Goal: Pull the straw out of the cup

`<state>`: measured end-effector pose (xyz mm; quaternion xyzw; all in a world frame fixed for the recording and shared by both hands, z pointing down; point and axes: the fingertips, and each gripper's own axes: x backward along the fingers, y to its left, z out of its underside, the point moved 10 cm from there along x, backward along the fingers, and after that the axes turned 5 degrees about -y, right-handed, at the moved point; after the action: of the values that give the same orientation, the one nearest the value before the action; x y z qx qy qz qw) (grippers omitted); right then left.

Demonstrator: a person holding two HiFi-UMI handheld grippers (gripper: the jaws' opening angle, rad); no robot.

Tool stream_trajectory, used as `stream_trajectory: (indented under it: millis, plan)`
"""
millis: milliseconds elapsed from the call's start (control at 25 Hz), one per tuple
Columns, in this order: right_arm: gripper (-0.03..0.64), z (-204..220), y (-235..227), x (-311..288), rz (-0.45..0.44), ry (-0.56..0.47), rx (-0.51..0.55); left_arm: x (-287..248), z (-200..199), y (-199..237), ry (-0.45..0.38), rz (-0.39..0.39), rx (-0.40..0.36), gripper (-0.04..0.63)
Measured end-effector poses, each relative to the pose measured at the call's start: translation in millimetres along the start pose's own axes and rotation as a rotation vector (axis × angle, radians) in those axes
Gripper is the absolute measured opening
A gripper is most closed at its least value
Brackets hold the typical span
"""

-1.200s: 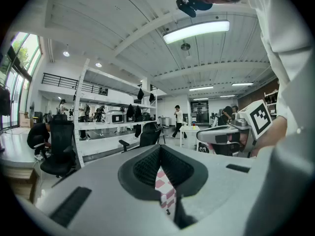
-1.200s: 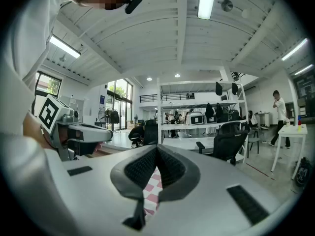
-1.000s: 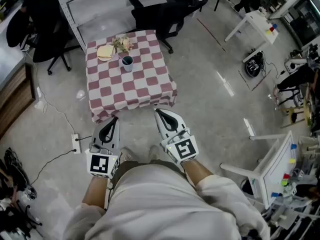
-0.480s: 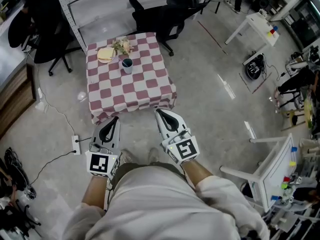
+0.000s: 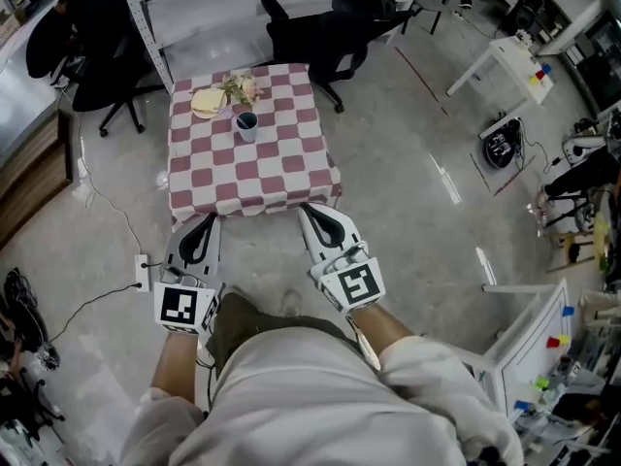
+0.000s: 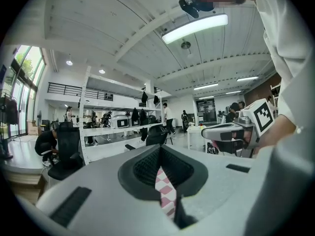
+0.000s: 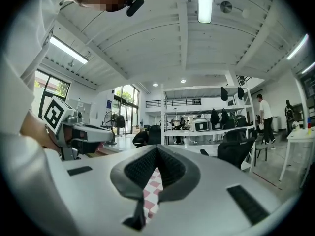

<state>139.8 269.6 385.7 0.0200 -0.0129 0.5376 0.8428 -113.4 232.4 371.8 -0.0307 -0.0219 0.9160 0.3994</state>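
Red-white checked cloth covers the table (image 5: 262, 173) at 12 o'clock. The dark cup (image 5: 246, 124) stands near its far side, well apart from me; the straw's too small to make out. Left gripper (image 5: 206, 221) & right gripper (image 5: 310, 212) are both clenched, empty, held level. Prob. just approaching, nothing in reach to grab.

Cup (image 5: 246, 122) contents indistinct (too small)
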Motion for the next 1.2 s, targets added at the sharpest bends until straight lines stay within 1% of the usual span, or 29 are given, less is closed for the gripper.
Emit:
stream_trajectory:
  millis: [200, 320, 560, 960, 1200]
  plan:
    - [0.005, 7.4, -15.1, -10.9, -0.014, 0.012, -0.001, -14.7, 1.9, 3.1, 0.000, -0.011, -0.006, 0.003]
    - [0.005, 8.1, -21.3, -25.6, -0.013, 0.013, 0.007, -27.8, 3.4, 15.4, -0.004, -0.009, -0.002, 0.003]
    - [0.005, 10.6, -30.3, -71.1, 0.015, 0.020, 0.029, -65.5, 12.6, 58.4, -0.016, 0.019, 0.004, 0.003]
    - [0.005, 19.3, -40.3, -157.5, 0.088, 0.048, 0.048, -117.4, 24.1, 138.5, -0.013, 0.103, 0.026, 0.003]
    - [0.005, 22.3, -39.0, -206.1, 0.126, 0.065, 0.061, -139.3, 27.8, 184.0, -0.008, 0.155, 0.045, 0.003]
